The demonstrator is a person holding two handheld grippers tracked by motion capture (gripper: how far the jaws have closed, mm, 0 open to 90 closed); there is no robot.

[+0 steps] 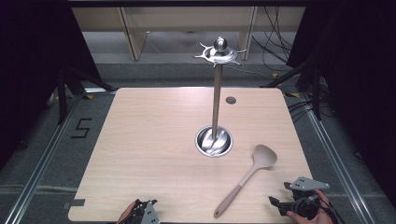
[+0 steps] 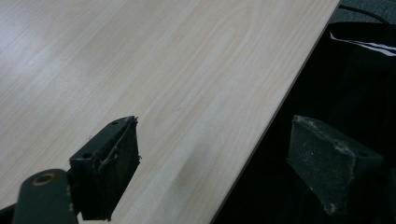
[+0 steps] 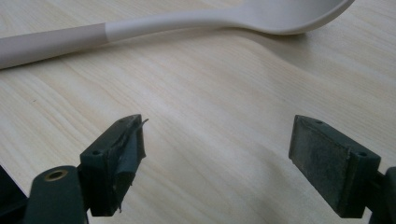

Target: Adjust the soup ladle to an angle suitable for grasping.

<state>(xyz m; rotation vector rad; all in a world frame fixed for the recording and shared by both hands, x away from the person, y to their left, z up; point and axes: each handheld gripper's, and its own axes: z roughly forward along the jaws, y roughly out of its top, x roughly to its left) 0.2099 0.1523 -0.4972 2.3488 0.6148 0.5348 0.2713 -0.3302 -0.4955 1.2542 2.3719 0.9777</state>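
A beige spoon (image 1: 247, 178) with a pinkish handle lies flat on the wooden table (image 1: 154, 140), bowl toward the far right, handle toward the near edge. A steel utensil stand (image 1: 216, 102) rises from a round base at the table's middle, with hooks at its top. My right gripper (image 1: 279, 204) sits at the near right corner, jaws wide apart and empty; in the right gripper view the spoon (image 3: 187, 23) lies across the table beyond the right gripper (image 3: 217, 149). My left gripper (image 1: 142, 211) rests at the near edge, and the left gripper (image 2: 215, 154) stands open over the table's edge.
A small dark round grommet (image 1: 230, 100) is set in the table behind the stand. Dark curtains flank the table, and cables (image 1: 275, 42) trail on the floor at the back right. The table's left half is bare wood.
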